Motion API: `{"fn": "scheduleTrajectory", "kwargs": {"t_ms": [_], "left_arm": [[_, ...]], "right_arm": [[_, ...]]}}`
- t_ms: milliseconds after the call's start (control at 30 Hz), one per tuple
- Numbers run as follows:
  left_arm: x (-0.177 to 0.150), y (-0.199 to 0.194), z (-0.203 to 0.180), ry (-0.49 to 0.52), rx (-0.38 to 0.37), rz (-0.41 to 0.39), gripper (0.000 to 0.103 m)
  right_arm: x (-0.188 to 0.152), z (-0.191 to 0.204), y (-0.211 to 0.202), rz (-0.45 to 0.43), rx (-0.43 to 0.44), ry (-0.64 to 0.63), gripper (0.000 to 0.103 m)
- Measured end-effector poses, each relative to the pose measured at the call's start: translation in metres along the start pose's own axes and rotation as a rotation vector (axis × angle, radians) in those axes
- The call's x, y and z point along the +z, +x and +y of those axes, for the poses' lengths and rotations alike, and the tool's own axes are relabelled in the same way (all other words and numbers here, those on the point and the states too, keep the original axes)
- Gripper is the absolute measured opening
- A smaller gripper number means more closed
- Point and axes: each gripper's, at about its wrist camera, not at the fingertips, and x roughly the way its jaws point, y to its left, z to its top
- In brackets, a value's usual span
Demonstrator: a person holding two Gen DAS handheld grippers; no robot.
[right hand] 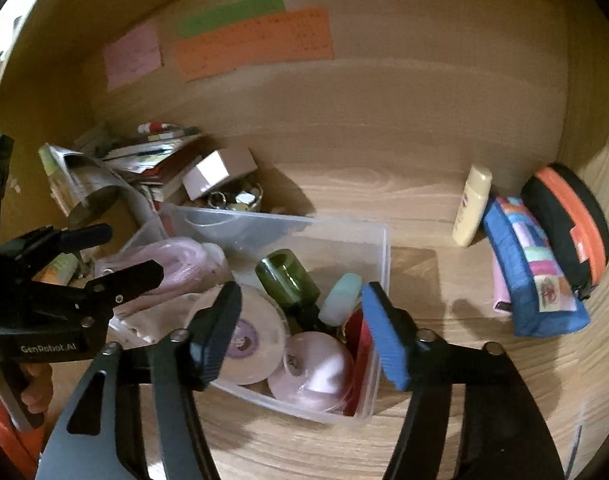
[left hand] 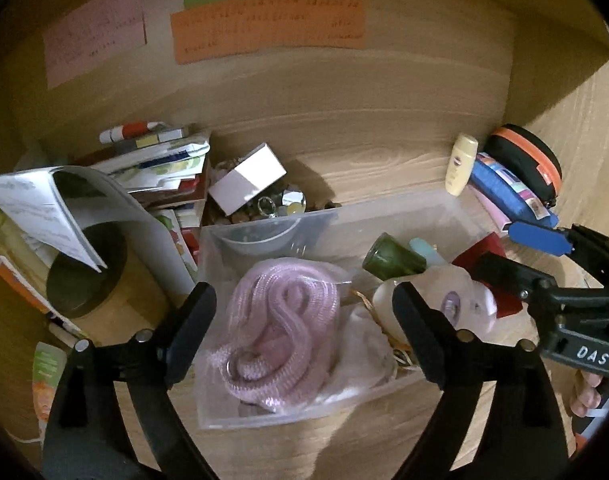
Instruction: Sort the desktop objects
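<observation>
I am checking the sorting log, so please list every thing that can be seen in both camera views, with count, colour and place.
clear bin: 1, transparent, desk middle
cord: 1, pink, coiled, bin's left part
bottle: 1, dark green, in bin
round containers: 2, pale pink, bin's near side
cap: 1, light teal, in bin
red item: 1, bin's right edge
tube: 1, cream, leaning right of bin
pouch: 1, blue patchwork, far right
round case: 1, black and orange, far right
small box: 1, white, behind bin
paper pile: 1, mixed, left
wall notes: 3, pink, green, orange
left gripper: open, over bin
right gripper: open, over bin
</observation>
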Motion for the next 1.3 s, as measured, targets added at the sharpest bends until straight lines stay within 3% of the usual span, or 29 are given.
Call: {"fn": "scheduleTrajectory", "kwargs": {"t_ms": [167,300,967,1300], "left_arm": [[-0.005,-0.005,-0.004,0.01,0.008,0.006,0.095],[-0.012,-0.014,-0.005,0.004,0.008,0.011,0.096],[-0.045,-0.048,-0.024,-0.08,-0.017,-0.043,0.096],[-0.054,-0.052,-0.02,-0.113,-0.012,-0.041,0.096]], "right_arm": [[-0.003,0.009,-0.012,-0.002,-0.009,-0.02,0.084],[-0.009,0.011,-0.02,0.009,-0.005,-0.019,0.088],[-0.035,0.01,-0.059,-0.027,0.025,0.032,0.089],[-0.043,0.022,-0.064,-0.037,0.018,-0.009,0.089]]}}
